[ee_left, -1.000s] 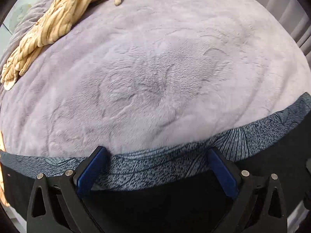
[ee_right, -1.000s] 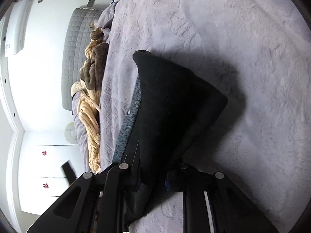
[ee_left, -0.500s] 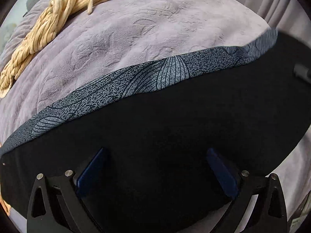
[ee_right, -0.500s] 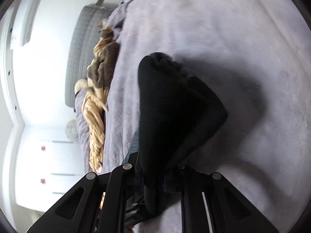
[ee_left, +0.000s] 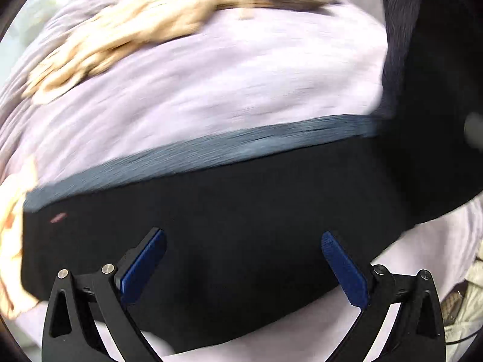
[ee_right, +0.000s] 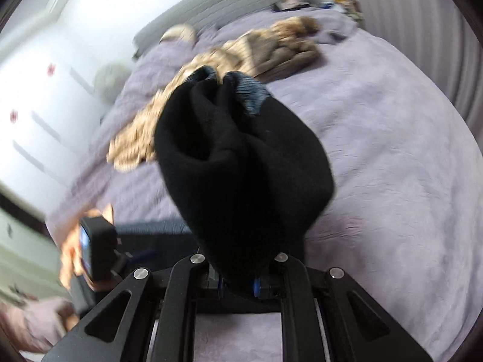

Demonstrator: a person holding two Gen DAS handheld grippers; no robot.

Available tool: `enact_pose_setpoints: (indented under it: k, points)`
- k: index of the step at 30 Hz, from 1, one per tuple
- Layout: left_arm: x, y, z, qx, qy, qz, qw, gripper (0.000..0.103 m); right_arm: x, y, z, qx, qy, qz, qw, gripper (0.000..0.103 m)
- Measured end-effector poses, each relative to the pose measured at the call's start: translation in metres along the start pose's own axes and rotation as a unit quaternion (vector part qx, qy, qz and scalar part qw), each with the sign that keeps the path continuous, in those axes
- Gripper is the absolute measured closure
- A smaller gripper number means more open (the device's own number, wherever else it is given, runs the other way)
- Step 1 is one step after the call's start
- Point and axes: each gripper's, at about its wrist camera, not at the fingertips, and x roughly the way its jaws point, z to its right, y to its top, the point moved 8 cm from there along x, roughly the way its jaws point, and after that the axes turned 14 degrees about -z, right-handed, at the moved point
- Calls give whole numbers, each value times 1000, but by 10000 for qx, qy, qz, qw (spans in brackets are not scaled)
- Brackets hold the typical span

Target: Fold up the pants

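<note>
The black pants point(ee_left: 241, 211) with a grey-blue patterned band point(ee_left: 211, 150) lie across the lilac bed. My left gripper point(ee_left: 241, 256) is open, its blue pads point(ee_left: 145, 259) apart just over the black cloth, holding nothing. My right gripper point(ee_right: 238, 283) is shut on a bunched end of the pants point(ee_right: 241, 166), which stands up in a thick black fold in front of its camera. That lifted end also shows at the right of the left wrist view point(ee_left: 437, 90). My left gripper also appears low left in the right wrist view point(ee_right: 96, 250).
The lilac plush blanket point(ee_right: 392, 150) covers the bed. A tan and brown heap of clothes point(ee_right: 241, 54) lies toward the grey headboard point(ee_right: 226, 3). White wardrobe doors point(ee_right: 36, 105) stand to the left. Curtains point(ee_right: 437, 30) hang on the right.
My right gripper has swung round with the pants end, now facing the headboard. My left gripper has drawn back a little over the black cloth and stays open. Both views are motion-blurred.
</note>
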Motion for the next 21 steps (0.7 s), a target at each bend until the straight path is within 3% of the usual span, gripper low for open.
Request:
enact_pose_setpoints:
  k: [3, 6, 7, 9, 10, 11, 13, 15, 16, 18, 19, 21]
  points:
    - [-2, -31, -55, -482, 303, -113, 9983, 0, 53, -18, -56, -721, -451, -484, 9952, 85]
    - [9, -60, -101, -910, 419, -321, 9945, 0, 130, -49, -90, -1304, -1152, -1142, 9781, 69]
    - [9, -64, -107, -981, 410, -335, 9938, 0, 152, -60, -97, -1480, -1487, -1375, 9680, 67]
    - [15, -70, -125, -1024, 348, -334, 9936, 0, 180, -78, -109, -2079, -2605, -1588, 9294, 61]
    - [15, -74, -130, -1019, 288, -339, 9938, 0, 178, -83, -119, -2417, -2963, -1496, 9118, 59]
    - [16, -76, -131, -1000, 199, -353, 9942, 0, 173, -85, -128, -2582, -3031, -1417, 9063, 59]
    - [14, -77, -125, -899, -74, -372, 9952, 0, 153, -90, -151, -2717, -2676, -1308, 9151, 56]
    - [4, -90, -112, -740, -367, -354, 9959, 0, 131, -89, -151, -2339, -2034, -1311, 9417, 52]
    - [3, -87, -104, -664, -517, -329, 9959, 0, 120, -81, -141, -1798, -1416, -1334, 9643, 52]
    - [-1, -82, -82, -501, -899, -320, 9942, 0, 109, -69, -118, -541, -276, -1356, 9889, 52]
    - [-4, -80, -71, -444, -1092, -309, 9925, 0, 106, -67, -92, 347, 431, -1385, 9888, 52]
    - [-13, -78, -50, -339, -1526, -297, 9873, 0, 108, -73, -54, 1551, 1148, -1487, 9699, 52]
